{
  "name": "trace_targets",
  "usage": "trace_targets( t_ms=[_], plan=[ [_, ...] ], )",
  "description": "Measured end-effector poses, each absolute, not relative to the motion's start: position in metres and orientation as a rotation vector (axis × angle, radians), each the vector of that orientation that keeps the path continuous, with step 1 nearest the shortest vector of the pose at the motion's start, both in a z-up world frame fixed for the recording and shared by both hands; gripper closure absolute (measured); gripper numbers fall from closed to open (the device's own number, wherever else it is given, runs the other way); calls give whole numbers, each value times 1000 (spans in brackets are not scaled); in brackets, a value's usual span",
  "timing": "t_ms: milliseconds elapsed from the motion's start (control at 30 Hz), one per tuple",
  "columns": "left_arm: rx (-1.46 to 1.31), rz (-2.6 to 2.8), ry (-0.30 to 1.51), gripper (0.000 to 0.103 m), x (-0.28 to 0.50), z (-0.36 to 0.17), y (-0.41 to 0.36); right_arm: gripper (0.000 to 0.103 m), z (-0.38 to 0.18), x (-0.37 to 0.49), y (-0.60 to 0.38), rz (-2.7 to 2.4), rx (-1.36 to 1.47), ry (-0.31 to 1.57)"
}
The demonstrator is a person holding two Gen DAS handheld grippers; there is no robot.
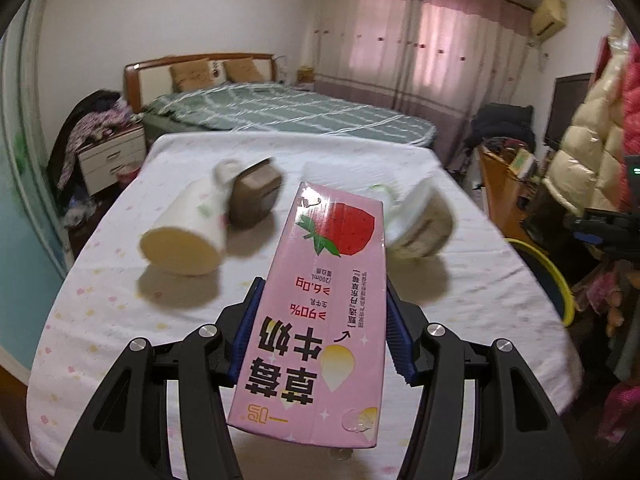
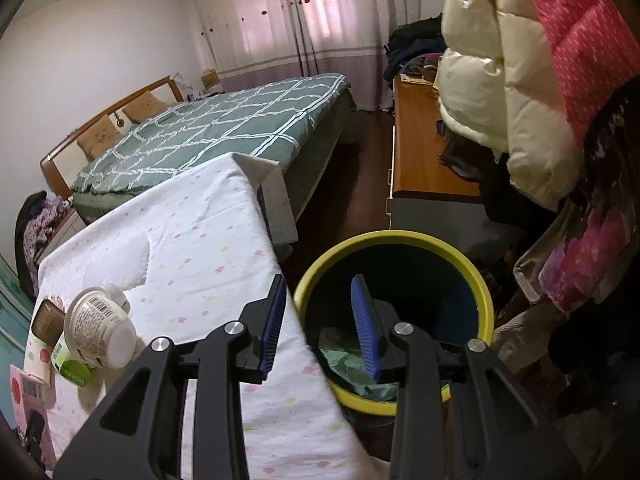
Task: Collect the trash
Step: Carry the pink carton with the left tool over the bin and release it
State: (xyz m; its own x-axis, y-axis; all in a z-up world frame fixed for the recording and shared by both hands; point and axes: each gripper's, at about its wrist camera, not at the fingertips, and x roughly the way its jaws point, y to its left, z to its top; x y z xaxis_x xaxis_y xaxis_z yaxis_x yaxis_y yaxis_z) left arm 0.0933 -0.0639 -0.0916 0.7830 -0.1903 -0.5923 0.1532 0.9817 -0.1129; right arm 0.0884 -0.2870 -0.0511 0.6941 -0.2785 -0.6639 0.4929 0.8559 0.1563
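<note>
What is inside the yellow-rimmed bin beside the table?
In the bin, crumpled green trash lies at the bottom against a dark blue inner wall. The right tongs cover part of the floor of the bin, so anything below them cannot be seen.

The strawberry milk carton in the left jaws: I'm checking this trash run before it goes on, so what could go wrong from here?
1. The left gripper pinches only the lower half of the strawberry milk carton; it could pivot or slip.
2. The bin sits beyond the table edge, so an early release might miss it.
3. Swinging across may knock the yogurt cup.
</note>
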Motion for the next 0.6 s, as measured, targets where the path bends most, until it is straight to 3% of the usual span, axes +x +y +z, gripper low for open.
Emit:
trace_targets(
  t_ms=[600],
  plan=[
    [102, -461, 708, 48, 115, -83, -217, 71, -83, 21, -386, -520, 511, 627]
  ],
)
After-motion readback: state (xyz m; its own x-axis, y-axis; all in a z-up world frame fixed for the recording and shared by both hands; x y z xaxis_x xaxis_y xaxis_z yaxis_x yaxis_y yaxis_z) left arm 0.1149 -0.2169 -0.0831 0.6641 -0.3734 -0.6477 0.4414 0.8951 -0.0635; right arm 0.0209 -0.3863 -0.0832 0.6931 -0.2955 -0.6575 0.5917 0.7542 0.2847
